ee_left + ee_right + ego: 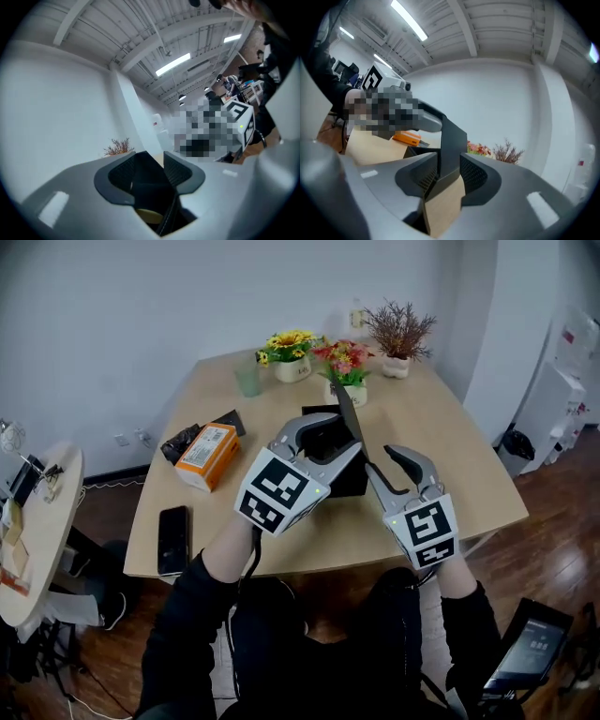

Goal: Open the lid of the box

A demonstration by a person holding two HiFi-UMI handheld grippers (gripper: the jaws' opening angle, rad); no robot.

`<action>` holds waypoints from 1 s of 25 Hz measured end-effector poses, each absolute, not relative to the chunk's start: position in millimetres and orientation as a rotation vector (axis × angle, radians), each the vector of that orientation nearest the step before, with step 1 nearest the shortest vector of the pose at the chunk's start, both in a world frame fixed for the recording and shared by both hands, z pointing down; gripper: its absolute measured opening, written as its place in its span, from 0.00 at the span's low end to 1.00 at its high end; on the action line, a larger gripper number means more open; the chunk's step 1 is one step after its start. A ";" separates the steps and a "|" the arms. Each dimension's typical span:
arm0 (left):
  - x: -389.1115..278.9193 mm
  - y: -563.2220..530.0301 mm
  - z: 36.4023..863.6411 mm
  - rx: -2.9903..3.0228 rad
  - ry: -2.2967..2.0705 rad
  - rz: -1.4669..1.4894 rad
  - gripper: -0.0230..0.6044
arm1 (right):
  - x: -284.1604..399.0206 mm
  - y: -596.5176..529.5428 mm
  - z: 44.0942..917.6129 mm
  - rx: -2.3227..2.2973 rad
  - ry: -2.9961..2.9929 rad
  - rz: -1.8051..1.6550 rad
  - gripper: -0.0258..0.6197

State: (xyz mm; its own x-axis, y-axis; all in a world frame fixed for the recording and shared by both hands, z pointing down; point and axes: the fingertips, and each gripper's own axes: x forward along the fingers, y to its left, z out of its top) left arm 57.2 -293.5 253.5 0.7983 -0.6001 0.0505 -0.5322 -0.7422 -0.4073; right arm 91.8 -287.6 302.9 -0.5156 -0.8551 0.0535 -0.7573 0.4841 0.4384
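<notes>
1. Both forearms reach forward over the worktop [441, 427]. The left tongs [339, 439] sit low at the box [349, 486], and the right tongs [378, 460] angle up and inward.
2. The black box sits mid-worktop. Its lid [347, 413] stands nearly upright, long axis vertical, with the top leaning slightly left.
3. The right tongs [449, 173] pinch the lid [453, 145] near its lower part. The left tongs [151, 164] are clamped on the box's dark wall [150, 187].

Both black-sleeved forearms extend forward side by side, bare wrists showing behind the marker cubes: the left tongs [330, 442], tilted inward, are closed on a wall of the box [349, 484], and the right tongs [378, 463] pinch the upright lid [349, 413].
</notes>
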 end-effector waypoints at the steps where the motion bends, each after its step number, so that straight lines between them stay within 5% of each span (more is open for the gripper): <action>1: 64.0 -293.0 250.7 -2.633 0.836 -0.245 0.31 | 87.0 -288.4 293.2 1.396 -2.435 -0.613 0.27; 7: 76.6 -285.2 251.1 -2.749 0.795 -0.218 0.30 | 80.1 -296.9 291.8 1.525 -2.312 -0.627 0.04; 14: 29.4 -277.1 306.6 -2.507 0.837 -0.543 0.25 | 129.2 -312.4 307.2 1.689 -2.488 -0.160 0.04; 18: 25.0 -289.5 324.9 -2.573 0.868 -0.545 0.24 | 96.4 -294.9 307.3 1.484 -2.407 -0.494 0.04; 21: 25.0 -292.8 315.2 -2.576 0.868 -0.500 0.24 | 64.2 -293.0 314.3 1.329 -2.311 -0.673 0.26; 25: 44.7 -284.6 284.6 -2.531 0.784 -0.437 0.24 | 51.5 -305.4 312.1 1.334 -2.153 -0.824 0.25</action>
State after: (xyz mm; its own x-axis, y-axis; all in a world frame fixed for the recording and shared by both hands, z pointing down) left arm 44.7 -284.6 284.6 0.7880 -0.5940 0.1621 -0.4506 -0.7358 -0.5056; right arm 51.5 -305.4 312.1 -0.4142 -0.9067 0.0798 -0.6219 0.3459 0.7025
